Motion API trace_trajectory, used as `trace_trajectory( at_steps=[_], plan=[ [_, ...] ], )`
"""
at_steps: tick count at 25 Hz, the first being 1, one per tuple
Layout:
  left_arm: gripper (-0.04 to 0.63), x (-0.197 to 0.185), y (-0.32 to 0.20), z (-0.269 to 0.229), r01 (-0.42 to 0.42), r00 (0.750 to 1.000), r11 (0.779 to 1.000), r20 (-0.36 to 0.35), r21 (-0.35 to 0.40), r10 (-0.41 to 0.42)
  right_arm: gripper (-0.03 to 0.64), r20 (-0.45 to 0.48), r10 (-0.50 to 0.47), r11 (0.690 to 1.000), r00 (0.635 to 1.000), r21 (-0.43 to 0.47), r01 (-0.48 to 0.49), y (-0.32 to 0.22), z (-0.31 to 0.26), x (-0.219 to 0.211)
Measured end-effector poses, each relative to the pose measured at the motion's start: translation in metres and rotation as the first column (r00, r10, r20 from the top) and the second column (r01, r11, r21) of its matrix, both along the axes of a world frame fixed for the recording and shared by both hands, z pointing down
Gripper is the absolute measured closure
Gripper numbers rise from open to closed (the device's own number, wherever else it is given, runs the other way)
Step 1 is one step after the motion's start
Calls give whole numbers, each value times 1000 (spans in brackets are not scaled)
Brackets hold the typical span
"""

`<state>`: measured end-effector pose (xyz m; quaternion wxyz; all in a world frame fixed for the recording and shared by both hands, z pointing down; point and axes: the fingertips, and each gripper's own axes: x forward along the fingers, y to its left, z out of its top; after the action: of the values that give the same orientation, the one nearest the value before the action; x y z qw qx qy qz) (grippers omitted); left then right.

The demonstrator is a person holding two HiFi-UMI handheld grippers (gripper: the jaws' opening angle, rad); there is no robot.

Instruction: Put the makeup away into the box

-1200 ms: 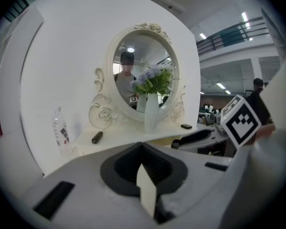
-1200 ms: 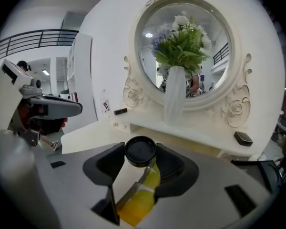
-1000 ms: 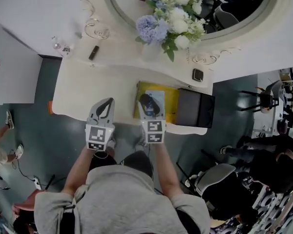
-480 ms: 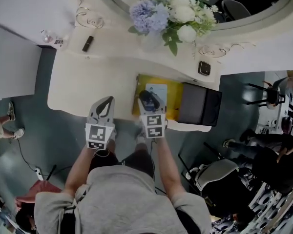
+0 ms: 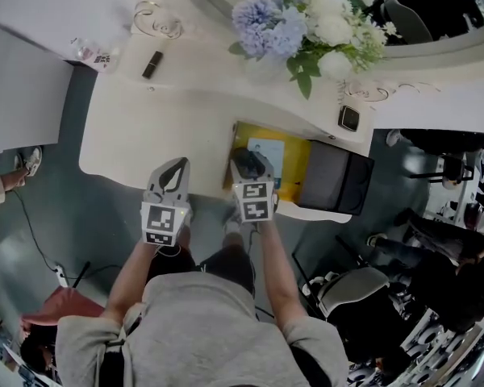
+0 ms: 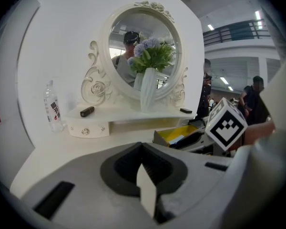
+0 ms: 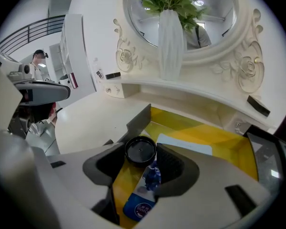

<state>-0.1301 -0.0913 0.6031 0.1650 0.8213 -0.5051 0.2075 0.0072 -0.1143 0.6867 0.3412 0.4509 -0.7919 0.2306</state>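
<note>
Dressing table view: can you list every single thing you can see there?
table: one, white, in the middle.
mirror: one, white frame, at the table's back.
vase: one, white, holding blue and white flowers, in front of the mirror.
water bottle: one, clear, left of the shelf.
black stick: one, on the shelf's left end.
black square item: one, on the shelf's right end.
box: one, yellow inside, on the table's front right.
card: one, white, inside the box.
big black piece: one, right of the box.
tube: one, black cap, blue and white body, over the box.
left gripper: grey, jaws together, empty.
right gripper: grey, jaws closed on the tube.
</note>
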Motion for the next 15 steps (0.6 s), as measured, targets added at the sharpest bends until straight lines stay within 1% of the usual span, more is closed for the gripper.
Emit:
trace_trajectory(
  at_steps=[8, 11, 15],
  plan=[
    [595, 0, -3, -5, -2, 1000, 1000, -2, 9, 2, 397, 10, 22, 1000, 1000, 18, -23, -4, -6, 1],
    [594, 2, -6, -13, -9, 1000, 1000, 0, 27, 9, 397, 14, 35, 998, 999, 52, -35, -8, -19, 4],
    [594, 5, -12, -32, -15, 1000, 998, 1, 68, 15, 397, 42, 55, 991, 998, 122, -60, -15, -49, 9]
  ],
)
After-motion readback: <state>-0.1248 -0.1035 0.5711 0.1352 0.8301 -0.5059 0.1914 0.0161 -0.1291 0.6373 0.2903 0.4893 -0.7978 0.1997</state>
